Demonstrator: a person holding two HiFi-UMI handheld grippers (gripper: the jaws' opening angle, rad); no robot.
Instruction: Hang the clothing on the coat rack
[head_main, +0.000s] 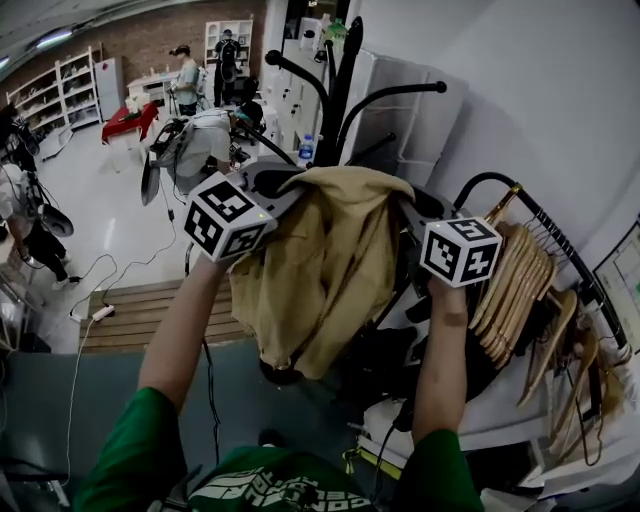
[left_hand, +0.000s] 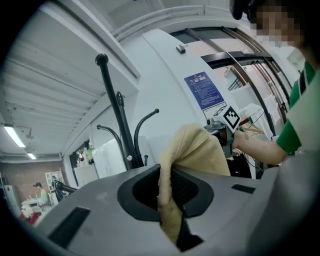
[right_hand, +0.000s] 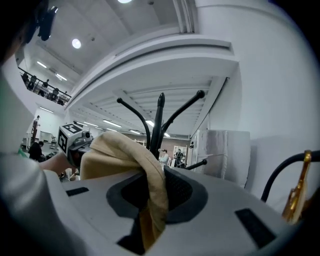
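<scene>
1. Setting: a large workshop with a pale floor (head_main: 110, 230). A white wall (head_main: 560, 90) stands at the right.
2. Nearest: the person's forearms, in green sleeves, reach up to both claws.
3. Left claw (left_hand: 169, 192): clamped on a fold of the tan garment (head_main: 320, 270). The cloth passes between the pads and arches away toward the other claw.
4. Right claw (right_hand: 152, 192): clamped on a second fold of the same garment, with cloth spilling over the jaw's left side.
5. Garment: held aloft, bridging the two claws and hanging in loose folds below them.
6. Black coat rack (head_main: 335, 90): directly behind the garment, with its curved arms rising above it. Contact between cloth and hook cannot be determined.
7. Wooden hangers (head_main: 520, 290): bunched on a rail just right of the right claw.
</scene>
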